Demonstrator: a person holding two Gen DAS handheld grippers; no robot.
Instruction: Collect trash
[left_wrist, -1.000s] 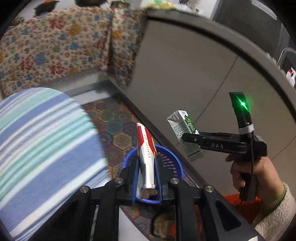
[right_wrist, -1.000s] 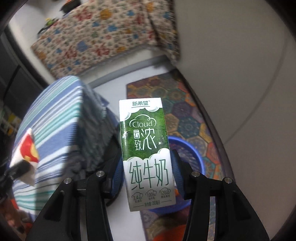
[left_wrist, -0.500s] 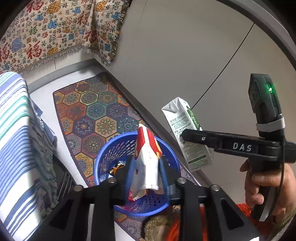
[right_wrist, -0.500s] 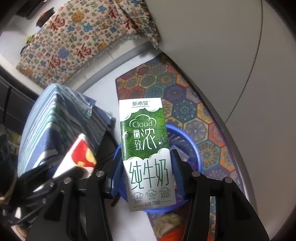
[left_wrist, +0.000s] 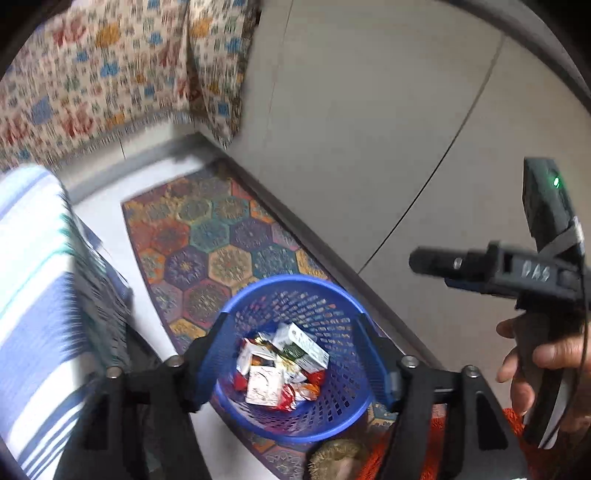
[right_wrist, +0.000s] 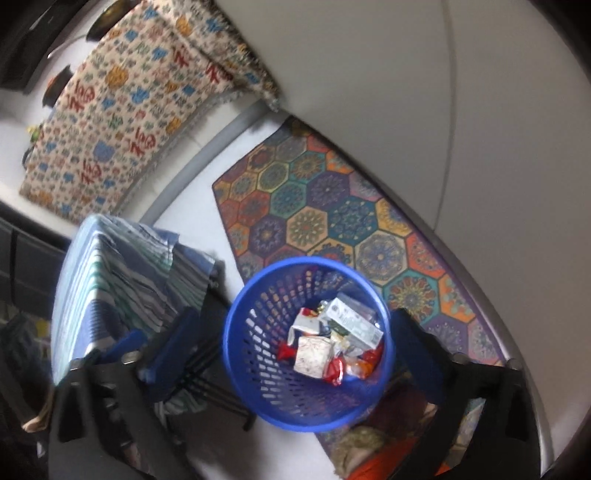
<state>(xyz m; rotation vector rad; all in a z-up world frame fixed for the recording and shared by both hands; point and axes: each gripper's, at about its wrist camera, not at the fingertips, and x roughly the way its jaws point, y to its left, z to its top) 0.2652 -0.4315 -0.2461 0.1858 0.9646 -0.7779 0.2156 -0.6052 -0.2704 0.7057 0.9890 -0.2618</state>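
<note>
The milk carton (left_wrist: 301, 347), white with a green printed panel, is lying tilted on its side among crumpled red, white and orange wrappers (left_wrist: 291, 391) at the bottom of the blue perforated basket (left_wrist: 343, 291). A second, squarer white pack (left_wrist: 263, 384) is resting just beside it.

The left hand-held gripper (left_wrist: 295, 354) is hanging over the basket with its blue-lined jaws standing wide and nothing between them; they have just been opening. The right hand-held gripper (right_wrist: 291, 339) is likewise spread wide and empty above the basket, its jaws having just been opening too. In the left view a hand (left_wrist: 539, 362) is gripping its black handle.

The basket is standing on the white floor (right_wrist: 192, 206), partly on a hexagon-patterned rug (right_wrist: 317, 206) running along a grey wall (left_wrist: 369, 110). A blue-striped cloth (right_wrist: 110, 280) is draping a piece of furniture nearby, and a patterned cloth with red characters (right_wrist: 122, 110) is hanging farther back.
</note>
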